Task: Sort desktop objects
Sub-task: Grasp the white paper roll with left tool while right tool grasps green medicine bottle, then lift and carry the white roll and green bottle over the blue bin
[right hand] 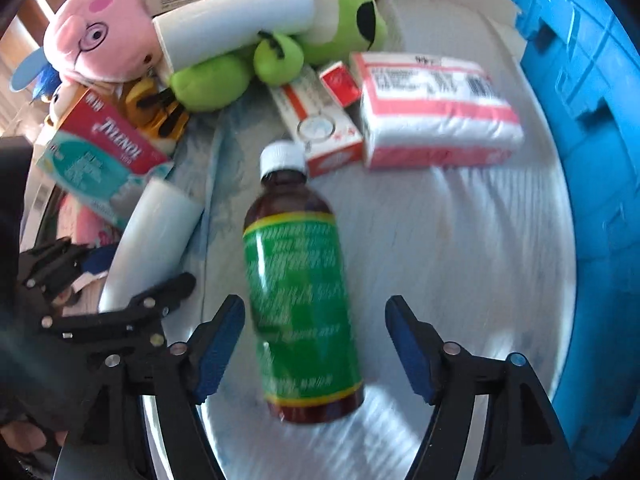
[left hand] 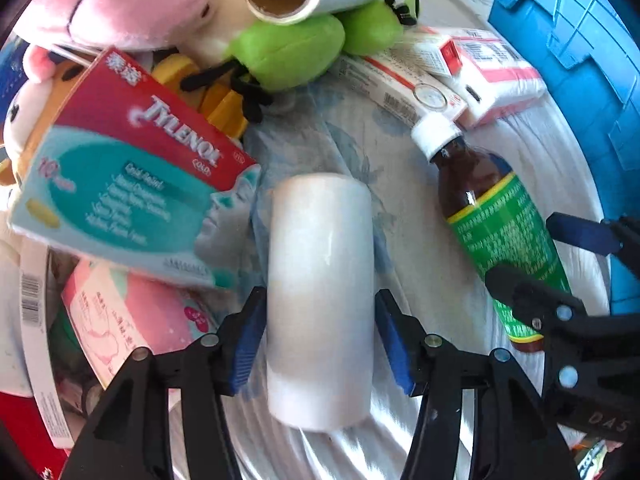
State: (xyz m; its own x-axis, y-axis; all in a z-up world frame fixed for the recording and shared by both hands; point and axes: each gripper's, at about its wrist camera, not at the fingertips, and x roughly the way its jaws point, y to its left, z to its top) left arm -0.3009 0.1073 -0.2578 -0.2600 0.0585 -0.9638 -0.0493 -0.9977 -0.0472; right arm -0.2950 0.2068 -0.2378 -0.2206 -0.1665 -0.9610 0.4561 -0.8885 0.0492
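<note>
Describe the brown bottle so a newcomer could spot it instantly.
Start at the blue crate on the right. Left of it, on the pale cloth, the brown bottle lies on its side below the red-and-white boxes. Only it has a white cap and green label.

The red-and-teal box (left hand: 132, 172) reads "TYLENOL" and "10".

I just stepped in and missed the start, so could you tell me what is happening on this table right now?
A person is sorting a cluttered table with two handheld grippers. The left gripper straddles a white roll lying on the cloth, its pads just beside it and not clearly pressing. The right gripper is open around a brown medicine bottle with a green label, gaps showing on both sides. Plush toys and a Tylenol box lie behind; a blue crate stands at the right.
</note>
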